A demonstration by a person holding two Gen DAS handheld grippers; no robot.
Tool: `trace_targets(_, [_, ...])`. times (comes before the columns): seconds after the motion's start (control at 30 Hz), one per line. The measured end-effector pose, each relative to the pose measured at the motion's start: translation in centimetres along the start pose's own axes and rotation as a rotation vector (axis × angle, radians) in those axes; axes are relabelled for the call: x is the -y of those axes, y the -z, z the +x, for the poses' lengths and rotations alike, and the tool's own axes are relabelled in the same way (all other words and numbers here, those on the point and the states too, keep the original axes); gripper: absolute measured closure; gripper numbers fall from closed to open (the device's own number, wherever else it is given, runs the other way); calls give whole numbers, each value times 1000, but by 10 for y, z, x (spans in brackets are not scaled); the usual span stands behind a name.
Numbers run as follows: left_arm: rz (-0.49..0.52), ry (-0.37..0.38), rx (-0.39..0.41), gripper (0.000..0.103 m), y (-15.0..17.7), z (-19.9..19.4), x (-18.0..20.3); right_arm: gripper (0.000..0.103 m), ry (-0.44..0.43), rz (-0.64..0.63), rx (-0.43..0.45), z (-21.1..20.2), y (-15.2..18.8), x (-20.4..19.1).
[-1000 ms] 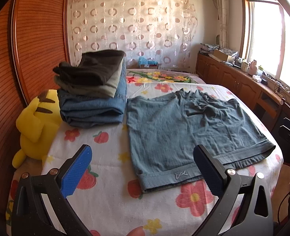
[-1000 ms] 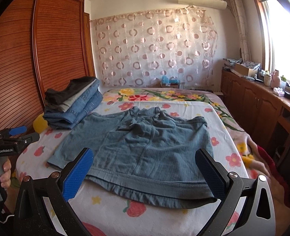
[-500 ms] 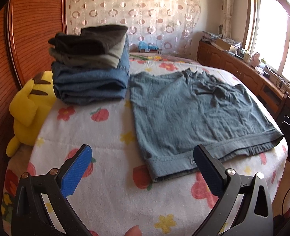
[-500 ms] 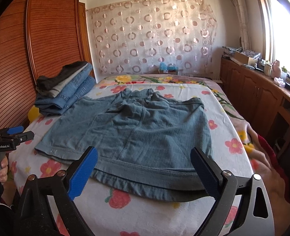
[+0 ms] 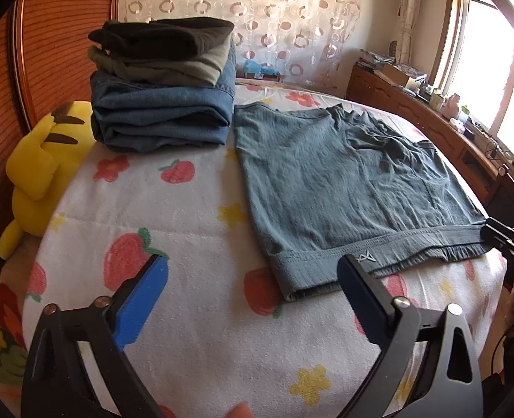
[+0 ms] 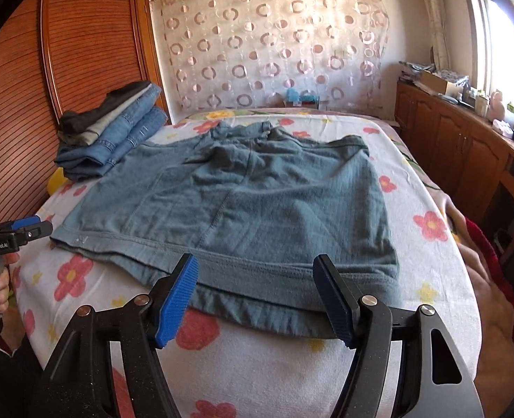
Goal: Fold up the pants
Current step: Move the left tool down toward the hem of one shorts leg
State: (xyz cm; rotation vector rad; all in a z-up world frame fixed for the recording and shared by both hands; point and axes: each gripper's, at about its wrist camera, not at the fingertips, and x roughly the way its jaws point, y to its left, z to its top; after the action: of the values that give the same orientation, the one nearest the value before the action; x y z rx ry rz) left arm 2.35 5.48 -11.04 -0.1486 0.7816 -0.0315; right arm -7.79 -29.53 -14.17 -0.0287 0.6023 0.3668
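Flower-printed white bedding (image 5: 194,230) covers the bed. Both grippers hover with fingers spread: the left gripper (image 5: 253,296) near the hem corner of the flat grey-blue knitted pants (image 5: 326,181), the right gripper (image 6: 257,296) over their near hem. A stack of folded jeans and dark clothes (image 5: 163,104) lies just beside the pants.

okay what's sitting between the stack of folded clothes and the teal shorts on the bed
Nothing. In the left wrist view the folded stack and the teal shorts lie side by side, with only a narrow strip of floral bedspread showing between them.
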Motion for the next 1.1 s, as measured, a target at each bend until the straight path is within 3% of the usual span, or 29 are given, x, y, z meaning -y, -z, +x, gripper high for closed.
trace_targets(0.1, [-5,29,-5,17,1,1,2,33,1,-1,-9,-4,3,0])
trace_targets(0.27, [-6,69,-26,41,4,7,6,33,-1,-2,-14,-7,5,0])
trace_targets(0.5, [2,61,-38,49,5,8,7,33,0,12,-11,-10,7,3])
trace_targets(0.6, [11,60,-39,57,6,7,8,33,0,10,-8,-8,6,5])
trace_targets(0.77, [41,90,-34,81,10,5,11,33,19,0,-9,8,-3,5])
trace_targets(0.93, [40,101,-25,92,10,3,10,33,26,-9,-20,13,-4,2])
trace_targets(1.1, [19,147,32,94,2,-10,13,33,11,-16,-33,13,-6,4])
